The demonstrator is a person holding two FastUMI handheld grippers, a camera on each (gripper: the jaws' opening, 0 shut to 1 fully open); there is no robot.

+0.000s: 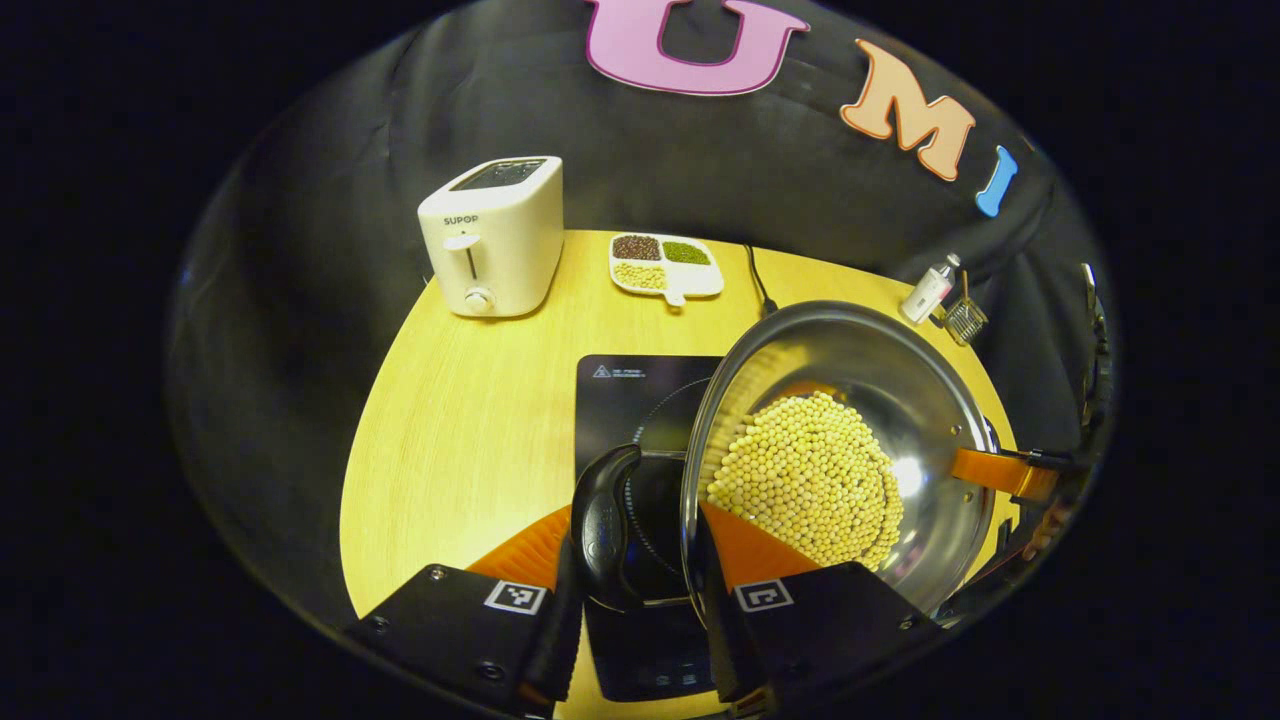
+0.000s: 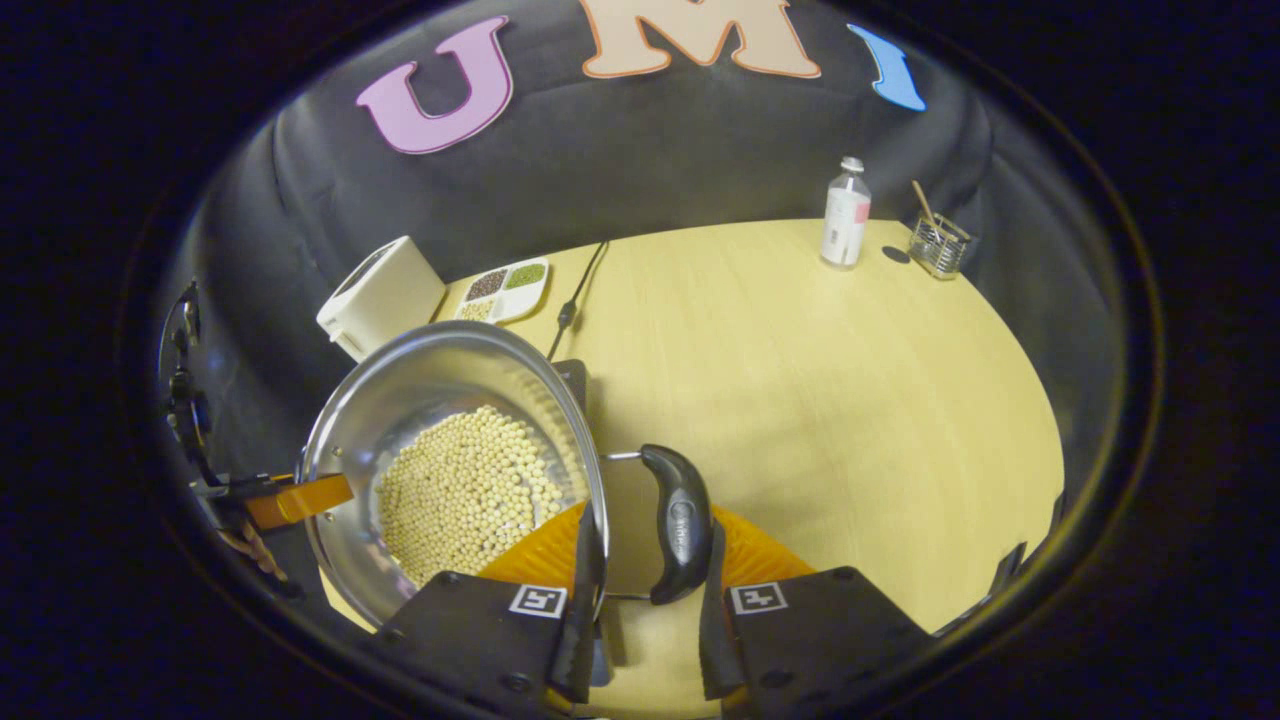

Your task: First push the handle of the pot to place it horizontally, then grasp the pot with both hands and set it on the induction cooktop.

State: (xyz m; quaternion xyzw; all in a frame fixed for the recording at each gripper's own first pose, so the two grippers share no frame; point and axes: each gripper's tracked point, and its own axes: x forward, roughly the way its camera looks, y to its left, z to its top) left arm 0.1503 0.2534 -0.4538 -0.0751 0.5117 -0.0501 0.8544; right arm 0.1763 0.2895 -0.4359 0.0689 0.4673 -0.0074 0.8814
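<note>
A steel pot (image 1: pixel 900 400) holding pale soybeans (image 1: pixel 810 480) hangs tilted over the black induction cooktop (image 1: pixel 630 385). My left gripper (image 1: pixel 640 590) is shut on the pot's near side: one finger lies outside the black side handle (image 1: pixel 603 525), the other inside the rim. In the right gripper view, my right gripper (image 2: pixel 645 590) is shut the same way on the opposite black handle (image 2: pixel 680 520) and the rim of the pot (image 2: pixel 420 385). Each view shows the other gripper's orange finger (image 1: pixel 1000 470) (image 2: pixel 295 500) on the far rim. I cannot tell whether the pot's base touches the cooktop.
A white toaster (image 1: pixel 495 235) and a divided dish of beans (image 1: pixel 665 265) stand at the back of the yellow table (image 2: pixel 850 400). A black cable (image 1: pixel 755 280) runs to the cooktop. A small bottle (image 2: pixel 845 215) and a glass holder (image 2: pixel 938 245) stand at the far right.
</note>
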